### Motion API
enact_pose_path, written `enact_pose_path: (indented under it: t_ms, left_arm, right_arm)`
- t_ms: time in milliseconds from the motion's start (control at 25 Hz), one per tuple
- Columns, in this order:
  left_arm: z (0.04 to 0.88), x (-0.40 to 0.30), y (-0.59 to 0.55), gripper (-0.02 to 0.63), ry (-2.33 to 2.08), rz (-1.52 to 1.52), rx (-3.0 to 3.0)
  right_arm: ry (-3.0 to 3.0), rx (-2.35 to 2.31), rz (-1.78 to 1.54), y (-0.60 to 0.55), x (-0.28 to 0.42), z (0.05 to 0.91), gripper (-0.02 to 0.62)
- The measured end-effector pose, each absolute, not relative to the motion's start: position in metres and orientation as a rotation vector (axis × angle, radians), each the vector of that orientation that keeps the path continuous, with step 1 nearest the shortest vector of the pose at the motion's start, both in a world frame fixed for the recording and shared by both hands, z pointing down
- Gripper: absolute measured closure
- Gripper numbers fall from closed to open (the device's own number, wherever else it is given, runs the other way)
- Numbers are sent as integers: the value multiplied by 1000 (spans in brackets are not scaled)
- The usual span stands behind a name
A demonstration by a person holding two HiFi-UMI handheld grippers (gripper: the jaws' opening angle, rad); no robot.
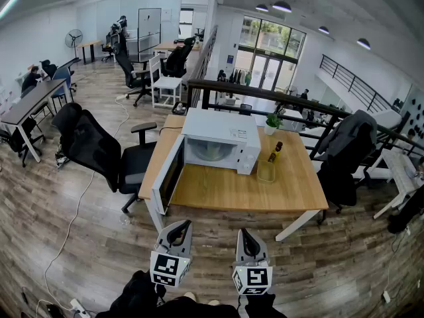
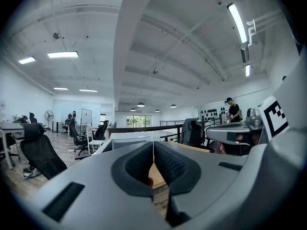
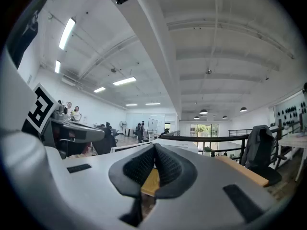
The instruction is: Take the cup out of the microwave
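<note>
Left hand-held gripper (image 1: 179, 227) low in front of counter (image 1: 291, 191), jaws pressed together, nothing between. Microwave (image 1: 225, 128) on counter, well apart from both grippers, door (image 1: 167, 176) swung open to left. In open cavity, cup (image 1: 211, 152) barely readable: pale rounded shape only. Right hand-held gripper (image 1: 248, 236) beside left one, jaws closed too, empty. Yellowish glass (image 1: 266, 171) just right of microwave.

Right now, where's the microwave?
In the head view the white microwave sits on the wooden table, left of centre, its door swung open. A brown bottle and a clear container stand just to its right.
</note>
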State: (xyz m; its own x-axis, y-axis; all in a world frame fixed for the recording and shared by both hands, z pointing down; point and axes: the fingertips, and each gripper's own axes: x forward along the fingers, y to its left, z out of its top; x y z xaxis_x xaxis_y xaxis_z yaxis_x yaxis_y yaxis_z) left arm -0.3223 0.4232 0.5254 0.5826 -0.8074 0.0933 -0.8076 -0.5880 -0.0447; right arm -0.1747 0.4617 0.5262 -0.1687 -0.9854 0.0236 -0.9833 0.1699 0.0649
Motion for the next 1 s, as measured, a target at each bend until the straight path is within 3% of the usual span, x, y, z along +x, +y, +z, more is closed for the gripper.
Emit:
enact_pose_path:
  t_ms: [280,1000]
  left_arm:
    - [534,-273,409,581,-1443,178,2783]
    - [533,-339,390,581,-1482,155,2793]
  right_arm:
    - [-2372,1978,-43,447,-124,533,580]
    - [-2377,1941,-94,424,-192,537,580]
